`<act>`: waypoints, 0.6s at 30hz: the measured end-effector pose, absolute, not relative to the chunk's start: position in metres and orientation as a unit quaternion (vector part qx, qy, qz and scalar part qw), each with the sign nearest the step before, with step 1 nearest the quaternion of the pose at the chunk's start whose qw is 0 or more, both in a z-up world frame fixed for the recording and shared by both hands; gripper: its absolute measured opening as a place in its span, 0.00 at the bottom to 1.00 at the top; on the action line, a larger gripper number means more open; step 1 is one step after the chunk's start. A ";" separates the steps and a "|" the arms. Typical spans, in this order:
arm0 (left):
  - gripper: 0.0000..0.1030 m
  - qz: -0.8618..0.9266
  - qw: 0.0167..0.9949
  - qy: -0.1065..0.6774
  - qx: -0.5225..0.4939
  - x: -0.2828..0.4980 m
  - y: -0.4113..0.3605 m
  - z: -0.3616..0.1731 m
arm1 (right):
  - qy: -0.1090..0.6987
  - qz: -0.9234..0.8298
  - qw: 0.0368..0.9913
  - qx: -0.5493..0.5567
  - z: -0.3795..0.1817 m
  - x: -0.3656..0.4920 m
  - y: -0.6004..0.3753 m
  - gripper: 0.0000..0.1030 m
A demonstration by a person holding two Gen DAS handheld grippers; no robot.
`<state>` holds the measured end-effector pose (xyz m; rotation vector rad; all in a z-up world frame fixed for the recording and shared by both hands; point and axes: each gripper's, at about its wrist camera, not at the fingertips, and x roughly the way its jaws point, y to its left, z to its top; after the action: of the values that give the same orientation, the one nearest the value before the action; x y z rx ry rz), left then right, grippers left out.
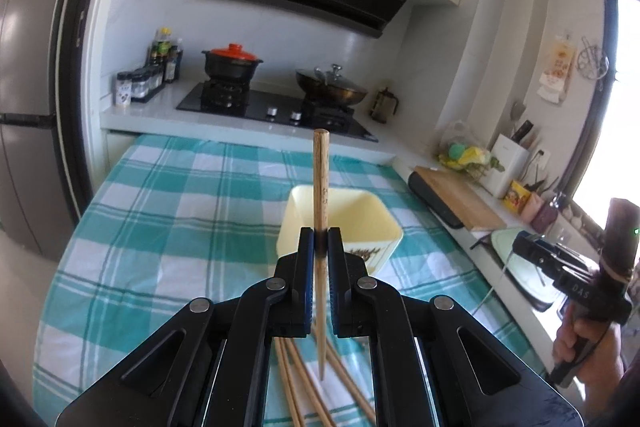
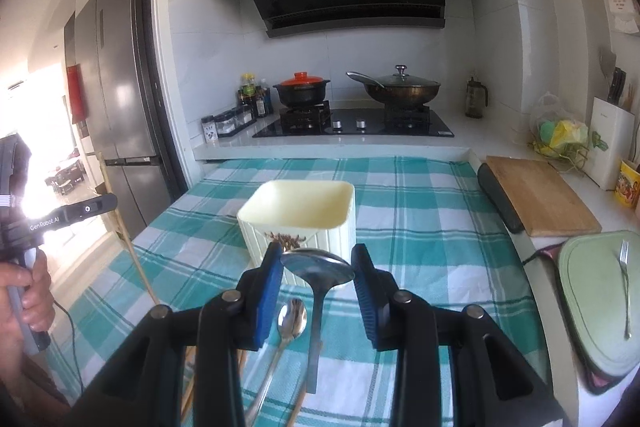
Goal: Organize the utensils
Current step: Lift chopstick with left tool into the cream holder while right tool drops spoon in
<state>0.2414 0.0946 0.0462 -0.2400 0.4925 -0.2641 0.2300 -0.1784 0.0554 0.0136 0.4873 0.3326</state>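
My left gripper [image 1: 321,239] is shut on a wooden chopstick [image 1: 320,183], held upright above the checked tablecloth, just in front of the cream square holder [image 1: 362,217]. Several more chopsticks [image 1: 298,379] lie on the cloth below it. My right gripper [image 2: 318,269] is open, low over a large steel spoon [image 2: 318,267] and a smaller spoon [image 2: 291,319] lying on the cloth, with the cream holder [image 2: 300,211] just beyond. The left gripper [image 2: 80,209] with its chopstick [image 2: 128,239] shows at the left of the right wrist view. The right gripper [image 1: 560,263] shows at the right of the left wrist view.
A counter at the right holds a wooden cutting board [image 2: 540,195], a green board [image 2: 596,291] with a fork [image 2: 624,283], and a knife block [image 2: 612,143]. Behind the table are a stove [image 2: 356,125] with a pot and wok, and jars. A fridge [image 2: 120,99] stands left.
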 end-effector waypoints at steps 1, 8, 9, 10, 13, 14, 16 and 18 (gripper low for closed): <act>0.04 -0.133 0.955 0.238 -0.114 0.251 0.092 0.055 | 0.236 0.166 0.957 0.008 0.063 0.238 -0.177 0.34; 0.04 -0.150 0.961 0.207 -0.104 0.318 0.072 0.099 | 0.207 0.178 0.962 0.003 0.115 0.308 -0.153 0.34; 0.04 -0.150 0.962 0.203 -0.101 0.327 0.068 0.102 | 0.206 0.179 0.962 0.003 0.118 0.320 -0.150 0.34; 0.04 -0.149 0.963 0.201 -0.099 0.335 0.064 0.103 | 0.206 0.181 0.962 0.003 0.118 0.331 -0.146 0.34; 0.04 -0.146 0.964 0.204 -0.092 0.359 0.053 0.096 | 0.211 0.184 0.960 0.005 0.110 0.365 -0.139 0.34; 0.04 -0.144 0.963 0.210 -0.090 0.368 0.049 0.091 | 0.217 0.186 0.958 0.008 0.104 0.376 -0.138 0.34; 0.04 -0.139 0.960 0.226 -0.085 0.385 0.043 0.077 | 0.237 0.190 0.953 0.014 0.087 0.399 -0.135 0.34; 0.04 -0.133 0.956 0.250 -0.079 0.401 0.037 0.060 | 0.265 0.190 0.945 0.013 0.068 0.419 -0.131 0.34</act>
<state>0.4015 0.0366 0.0601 -0.1597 0.5084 -0.2699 0.4186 -0.1314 0.0677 0.0260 0.5389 0.3874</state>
